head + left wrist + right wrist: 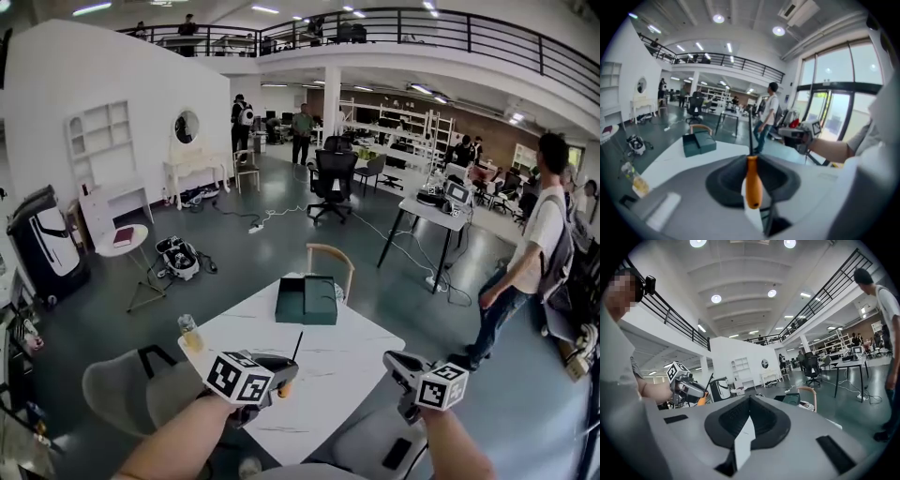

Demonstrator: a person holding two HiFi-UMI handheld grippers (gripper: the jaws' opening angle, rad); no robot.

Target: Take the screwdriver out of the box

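Orange at the handle, the screwdriver (753, 185) is sitting pinched in my left gripper (752, 159), its dark shaft pointing upward. I am holding it above the white table (356, 375), well apart from the green box (307, 300). My right gripper (750, 398) is hovering empty, jaws pressed together.

Your box (307, 300) sits at the table's (356, 375) far edge, a chair (330, 253) behind it. Perhaps a cup (190, 333) stands at the left corner. Nearer you, the screwdriver (753, 183) sits in your left gripper (284, 377), with your right gripper (401, 367) alongside.
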